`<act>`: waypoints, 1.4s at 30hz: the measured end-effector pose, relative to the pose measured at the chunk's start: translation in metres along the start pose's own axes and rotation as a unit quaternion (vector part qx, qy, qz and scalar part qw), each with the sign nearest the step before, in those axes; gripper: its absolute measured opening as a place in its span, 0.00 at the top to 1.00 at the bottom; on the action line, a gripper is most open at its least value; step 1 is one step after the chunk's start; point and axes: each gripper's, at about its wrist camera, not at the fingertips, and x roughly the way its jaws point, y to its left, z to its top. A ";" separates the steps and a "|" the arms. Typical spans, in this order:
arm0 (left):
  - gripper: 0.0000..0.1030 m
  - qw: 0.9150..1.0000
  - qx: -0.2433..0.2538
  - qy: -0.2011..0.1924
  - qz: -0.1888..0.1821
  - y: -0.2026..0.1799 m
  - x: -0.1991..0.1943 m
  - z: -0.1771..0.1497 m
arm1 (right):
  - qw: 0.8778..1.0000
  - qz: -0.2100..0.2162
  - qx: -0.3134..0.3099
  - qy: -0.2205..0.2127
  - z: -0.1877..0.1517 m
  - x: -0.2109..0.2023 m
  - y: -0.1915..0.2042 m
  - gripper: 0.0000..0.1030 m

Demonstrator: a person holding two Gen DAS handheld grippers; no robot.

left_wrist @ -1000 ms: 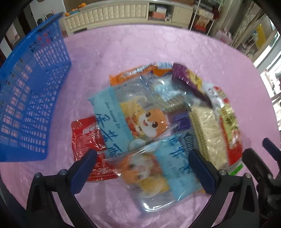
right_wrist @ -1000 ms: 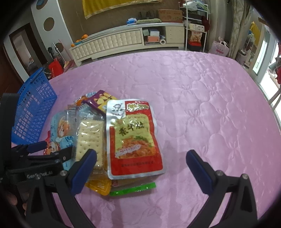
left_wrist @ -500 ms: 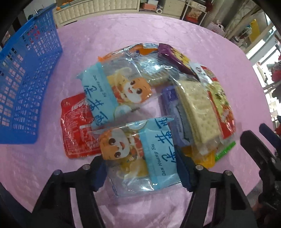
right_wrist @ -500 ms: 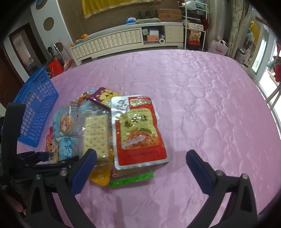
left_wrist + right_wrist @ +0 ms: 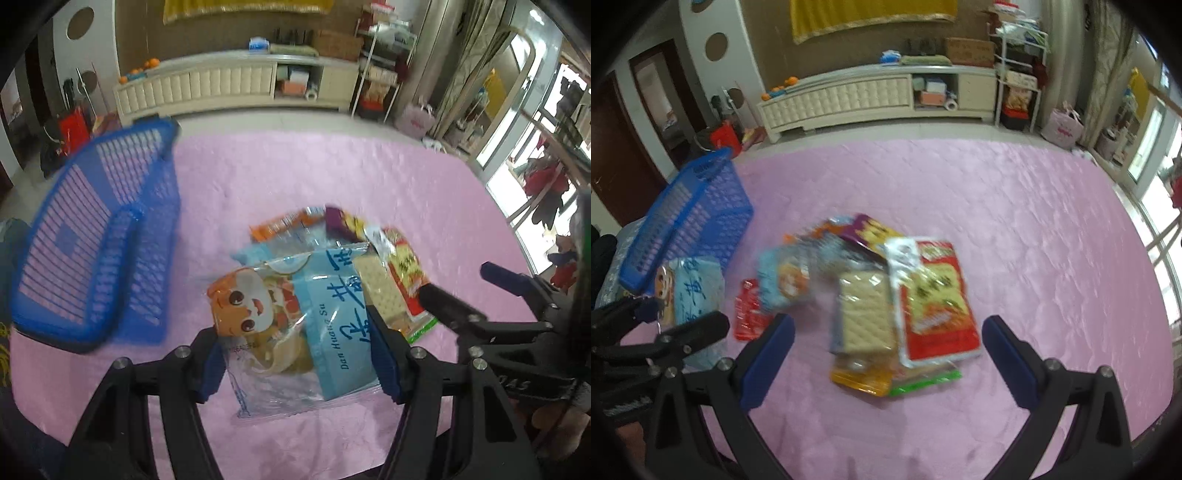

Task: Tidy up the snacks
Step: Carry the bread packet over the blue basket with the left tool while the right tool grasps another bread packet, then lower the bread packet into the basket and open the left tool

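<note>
My left gripper is shut on a light blue snack bag with a cartoon hamster, pads pressing both side edges. The bag hangs lifted above the pink cover, in front of the snack pile. In the right wrist view the same bag and left gripper show at the far left, near the blue basket. My right gripper is open and empty, hovering over the pile: a cracker pack, a red pouch, a purple pack and a second blue hamster bag.
The blue basket stands empty at the left on the pink quilted cover. A small red packet lies left of the pile, a yellow pack and a green strip under its near edge. A white cabinet stands behind.
The left jaws shut on the nearest hamster bag and lifted it off the pile, with the view tilting up towards the basket. The right gripper rose a little and stayed open.
</note>
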 end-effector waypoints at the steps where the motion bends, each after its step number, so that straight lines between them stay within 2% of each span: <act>1: 0.38 1.000 0.002 -0.008 0.001 0.005 -0.011 0.002 | 1.000 0.003 -0.008 -0.005 0.005 -0.003 0.009 0.00; 7: 0.38 0.999 -0.005 -0.045 0.019 0.032 -0.044 0.020 | 0.999 0.014 -0.037 -0.018 0.029 -0.008 0.047 0.00; 13: 0.38 0.997 -0.033 -0.048 0.043 0.079 -0.036 0.034 | 0.998 0.014 -0.061 -0.001 0.042 0.018 0.078 0.00; 22: 0.38 0.994 -0.079 -0.024 0.071 0.144 -0.014 0.043 | 0.994 0.009 -0.089 0.068 0.028 0.094 0.106 0.02; 25: 0.38 0.994 -0.087 -0.015 0.065 0.160 -0.005 0.051 | 0.992 0.002 -0.094 0.085 0.025 0.115 0.110 0.05; 28: 0.38 0.994 -0.082 -0.009 0.069 0.175 0.006 0.067 | 0.991 -0.001 -0.092 0.100 0.025 0.132 0.111 0.07; 31: 0.37 0.995 -0.056 0.018 0.079 0.183 0.022 0.082 | 0.989 -0.010 -0.089 0.114 0.025 0.146 0.111 0.11; 36: 0.37 0.994 -0.045 0.041 0.086 0.196 0.051 0.101 | 0.988 -0.016 -0.093 0.121 0.023 0.160 0.108 0.15; 42: 0.37 0.993 -0.027 0.057 0.097 0.202 0.073 0.118 | 0.991 -0.008 -0.093 0.101 0.026 0.158 0.108 0.25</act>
